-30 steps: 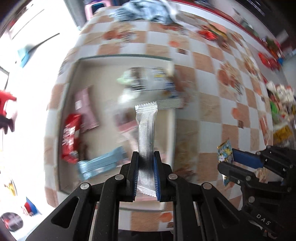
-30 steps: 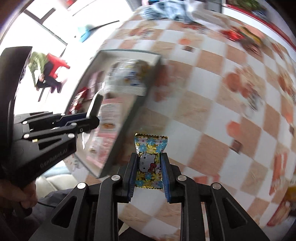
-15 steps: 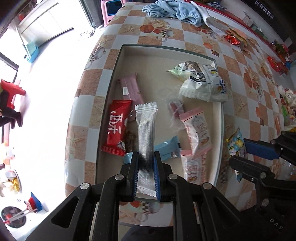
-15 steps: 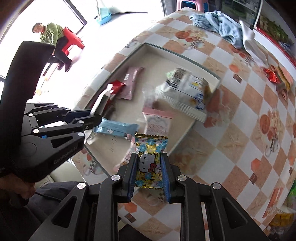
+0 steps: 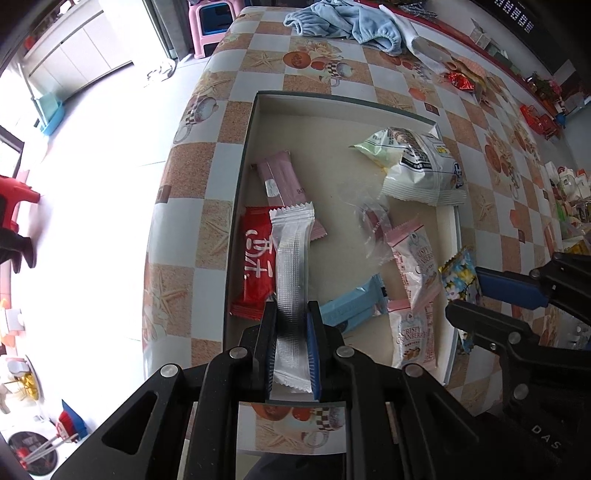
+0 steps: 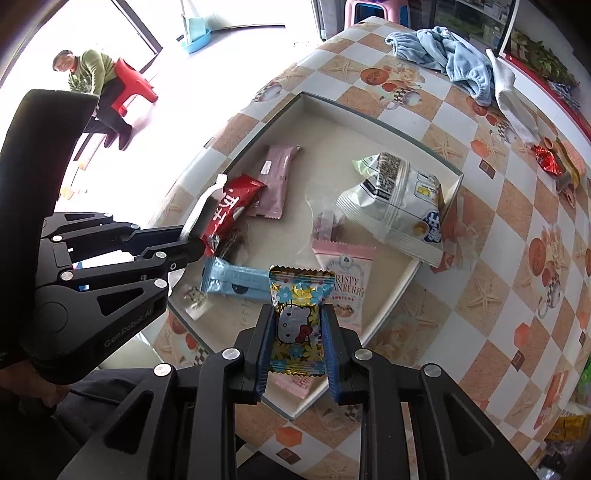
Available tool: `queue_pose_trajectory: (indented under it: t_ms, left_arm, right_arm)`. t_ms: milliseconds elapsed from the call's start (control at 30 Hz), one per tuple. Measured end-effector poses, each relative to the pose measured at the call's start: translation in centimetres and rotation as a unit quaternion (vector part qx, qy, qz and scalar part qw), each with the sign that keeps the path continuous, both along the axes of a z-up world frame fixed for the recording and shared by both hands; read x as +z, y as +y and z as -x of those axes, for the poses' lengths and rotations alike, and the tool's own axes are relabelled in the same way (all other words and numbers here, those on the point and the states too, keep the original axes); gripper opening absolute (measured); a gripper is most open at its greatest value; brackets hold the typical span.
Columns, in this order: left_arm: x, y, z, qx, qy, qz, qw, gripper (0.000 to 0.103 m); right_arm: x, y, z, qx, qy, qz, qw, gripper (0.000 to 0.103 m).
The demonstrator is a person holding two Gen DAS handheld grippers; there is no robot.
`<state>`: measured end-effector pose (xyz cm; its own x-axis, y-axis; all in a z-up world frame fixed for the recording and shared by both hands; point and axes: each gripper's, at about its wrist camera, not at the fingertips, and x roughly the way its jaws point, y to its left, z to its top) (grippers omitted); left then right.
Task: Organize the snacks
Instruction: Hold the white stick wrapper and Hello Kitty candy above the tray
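My left gripper is shut on a long silver snack packet and hangs over the near left part of a shallow beige tray. My right gripper is shut on a small gold cartoon-cat candy packet above the tray's near right edge. In the tray lie a red packet, a pink bar, a light blue bar, two pink cranberry packets and a white chip bag. The right gripper shows at the right of the left wrist view with the candy.
The tray sits on a checkered tablecloth near the table's left edge. A blue cloth lies at the far end; more snacks are scattered to the right. A seated person on a red stool is on the floor beyond.
Both grippers have moved sideways from beside the tray to over it, each still holding its packet. The view has steadied from blurred to sharp.
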<state>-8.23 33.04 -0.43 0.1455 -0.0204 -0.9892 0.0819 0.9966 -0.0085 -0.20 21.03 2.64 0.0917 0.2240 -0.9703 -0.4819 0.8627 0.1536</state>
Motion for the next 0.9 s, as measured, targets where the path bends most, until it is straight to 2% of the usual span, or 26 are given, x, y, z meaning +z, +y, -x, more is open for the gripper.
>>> queue_pose_trajectory:
  t_ms: [300,900]
  left_arm:
    - [-0.1,-0.1,-0.8,-0.026,-0.001,-0.003,0.9997,0.016]
    - [-0.2,-0.4,-1.6,-0.048,-0.002,-0.003,0.9988,0.016]
  right_arm:
    - [-0.1,0.5,-0.5,-0.017,-0.002,0.006,1.0,0.026]
    - [-0.5,0.1,-0.8,-0.034,0.001,0.014,0.999,0.026]
